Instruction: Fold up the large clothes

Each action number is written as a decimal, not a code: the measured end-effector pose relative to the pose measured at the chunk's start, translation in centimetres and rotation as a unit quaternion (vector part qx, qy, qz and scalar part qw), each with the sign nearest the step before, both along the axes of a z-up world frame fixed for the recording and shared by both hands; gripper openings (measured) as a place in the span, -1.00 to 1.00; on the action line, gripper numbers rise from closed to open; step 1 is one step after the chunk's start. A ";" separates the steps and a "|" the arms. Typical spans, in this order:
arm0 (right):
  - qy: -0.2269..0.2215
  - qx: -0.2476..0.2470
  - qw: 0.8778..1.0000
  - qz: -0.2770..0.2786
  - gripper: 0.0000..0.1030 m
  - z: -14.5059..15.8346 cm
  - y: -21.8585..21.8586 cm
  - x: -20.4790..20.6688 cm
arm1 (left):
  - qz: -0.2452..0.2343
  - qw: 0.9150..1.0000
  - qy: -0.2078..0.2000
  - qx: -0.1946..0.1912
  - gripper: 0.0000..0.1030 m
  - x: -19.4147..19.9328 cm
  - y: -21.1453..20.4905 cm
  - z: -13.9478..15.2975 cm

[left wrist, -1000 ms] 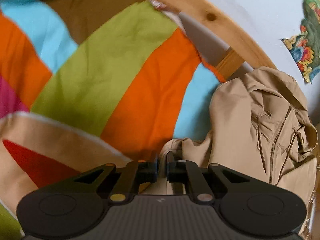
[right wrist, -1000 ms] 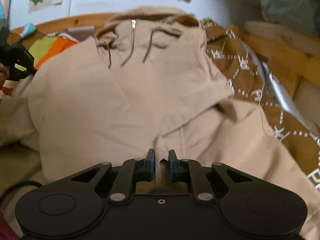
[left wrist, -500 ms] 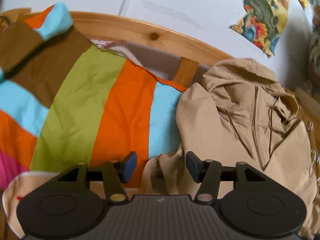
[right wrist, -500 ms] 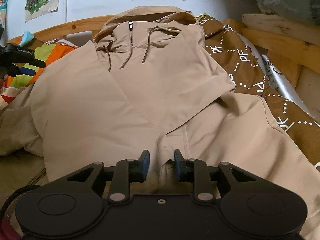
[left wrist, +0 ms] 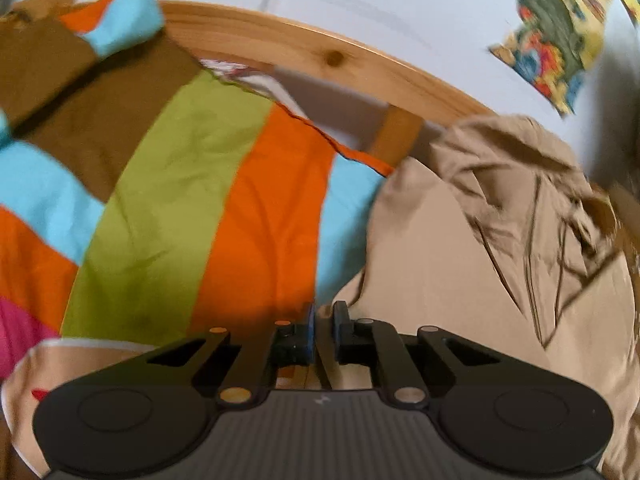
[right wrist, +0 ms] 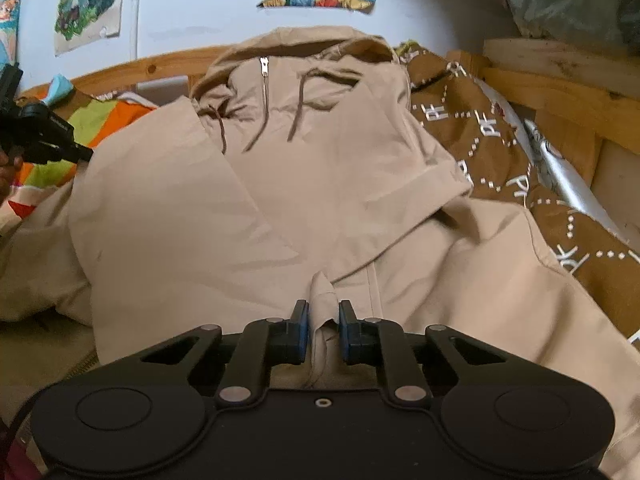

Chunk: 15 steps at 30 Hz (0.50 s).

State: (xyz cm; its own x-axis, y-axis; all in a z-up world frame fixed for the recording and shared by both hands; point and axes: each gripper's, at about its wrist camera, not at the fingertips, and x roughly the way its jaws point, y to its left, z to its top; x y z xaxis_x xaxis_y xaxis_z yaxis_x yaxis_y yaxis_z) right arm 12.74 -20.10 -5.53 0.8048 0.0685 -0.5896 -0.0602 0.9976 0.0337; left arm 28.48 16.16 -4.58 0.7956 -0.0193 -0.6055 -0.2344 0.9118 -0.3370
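The beige hooded jacket (right wrist: 320, 184) lies spread across the bed, filling the frame's centre, hood toward the wall. The right claw (right wrist: 323, 328) pinches a fold of its fabric at lower centre. The left claw (left wrist: 324, 328), nearly closed, appears to grip the jacket's edge over the striped bedcover (left wrist: 192, 208).

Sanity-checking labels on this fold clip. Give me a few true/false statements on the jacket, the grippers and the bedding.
1. The beige hooded jacket lies front up, its zipper pull showing. True.
2. The right gripper has a fold of jacket cloth between its fingers. True.
3. The left gripper is wide open. False: its fingers stand close together, only a narrow gap between them.
4. The striped blanket covers the jacket. False: it lies beside it.
5. A brown patterned cover lies under the jacket's far side. True.
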 end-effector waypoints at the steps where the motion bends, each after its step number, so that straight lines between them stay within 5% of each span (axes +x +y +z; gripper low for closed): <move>1: 0.000 -0.004 1.000 0.005 -0.69 0.1 0.2 0.0 | 0.011 1.000 0.011 -0.009 -0.85 0.5 0.4 -0.6; 5: 0.022 -0.032 0.999 0.025 -0.60 -0.7 1.0 0.3 | 0.069 0.995 0.048 -0.056 -0.87 1.4 2.0 -2.4; 9: 0.004 -0.046 0.999 0.014 -0.49 -0.2 1.0 -0.1 | 0.059 0.995 0.052 0.054 -0.61 0.9 -1.5 -0.1; 12: -0.041 -0.053 0.997 0.030 -0.46 0.8 1.4 -0.9 | 0.012 0.996 -0.006 0.091 0.03 -1.1 -4.0 1.6; 15: -0.066 -0.057 0.993 0.076 -0.36 1.1 2.4 -1.6 | -0.041 0.992 -0.037 0.112 0.14 -2.6 -6.6 2.4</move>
